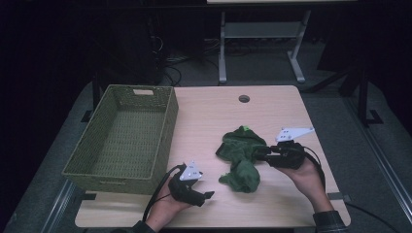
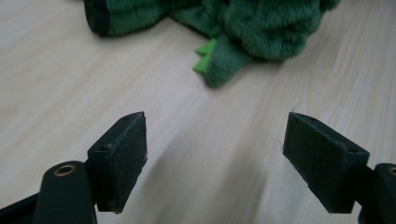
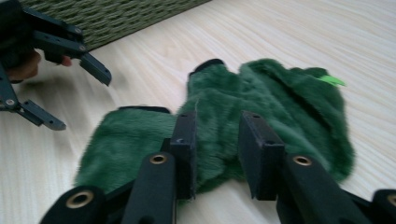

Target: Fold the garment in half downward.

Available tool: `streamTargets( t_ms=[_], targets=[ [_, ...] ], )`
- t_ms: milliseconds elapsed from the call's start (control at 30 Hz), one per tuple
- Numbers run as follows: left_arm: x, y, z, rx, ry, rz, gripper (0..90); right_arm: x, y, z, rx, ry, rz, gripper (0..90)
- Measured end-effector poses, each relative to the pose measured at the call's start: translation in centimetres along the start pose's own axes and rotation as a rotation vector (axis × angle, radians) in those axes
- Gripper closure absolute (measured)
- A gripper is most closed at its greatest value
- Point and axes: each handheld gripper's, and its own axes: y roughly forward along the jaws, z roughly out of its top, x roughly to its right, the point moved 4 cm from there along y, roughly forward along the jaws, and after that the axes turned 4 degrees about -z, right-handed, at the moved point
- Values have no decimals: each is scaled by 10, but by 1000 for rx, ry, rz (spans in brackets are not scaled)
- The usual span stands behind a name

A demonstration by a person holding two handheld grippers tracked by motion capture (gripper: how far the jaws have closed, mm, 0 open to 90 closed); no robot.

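Jaws of the right tool [image 3: 217, 154] stand partly apart at the near edge of a green plush garment [image 3: 261, 102], with a fold of its fur in the gap; the pads do not visibly press on it, so no grip is recorded. In the high view the right tool [image 1: 260, 154] lies level on the right half of the tabletop [image 1: 204, 111], held in the person's right hand [image 1: 301, 170], its tips pointing left into the crumpled garment [image 1: 241, 155]. The garment lies on the tabletop right of centre, with a small bright green tag [image 1: 246, 128] at its far edge and a black cuff-like edge visible in the right gripper view. The left tool [image 1: 206, 196] sits near the front edge, held by the left hand [image 1: 170, 201], its jaws wide apart and holding nothing, near the garment but not touching it. In the left gripper view the left tool [image 2: 215, 158] frames bare wood, with the garment [image 2: 252, 28] beyond the tips and a bright green scrap [image 2: 203, 58] at its near side. A green woven basket [image 1: 145, 92] stands on the left of the tabletop, overhanging its left edge, well apart from the garment.
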Motion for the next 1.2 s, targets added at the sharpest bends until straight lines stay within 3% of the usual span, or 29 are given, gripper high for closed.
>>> streamTargets(
  t_ms=[133, 300, 433, 733, 933, 1133, 1200],
  targets=[
    [-7, 2, 16, 8, -5, -43, 304, 13, -1, 1, 4, 21, -19, 646],
    [-21, 6, 43, 19, 16, -34, 321, 26, -4, 6, 25, 35, -43, 647],
    [-30, 12, 62, 21, 16, -52, 375, 37, -3, 6, 13, 40, -59, 632],
    [-54, 24, 101, 40, 49, -9, 436, 54, 7, 9, 5, 53, -83, 612],
    [-74, 35, 112, 39, 28, 7, 458, 62, 21, 8, -22, 70, -90, 600],
    [-96, 51, 114, 14, 11, 29, 472, 69, 33, 14, -29, 63, -104, 596],
    [-103, 56, 115, 10, 9, 30, 480, 71, 39, 14, -54, 68, -106, 590]
  ],
)
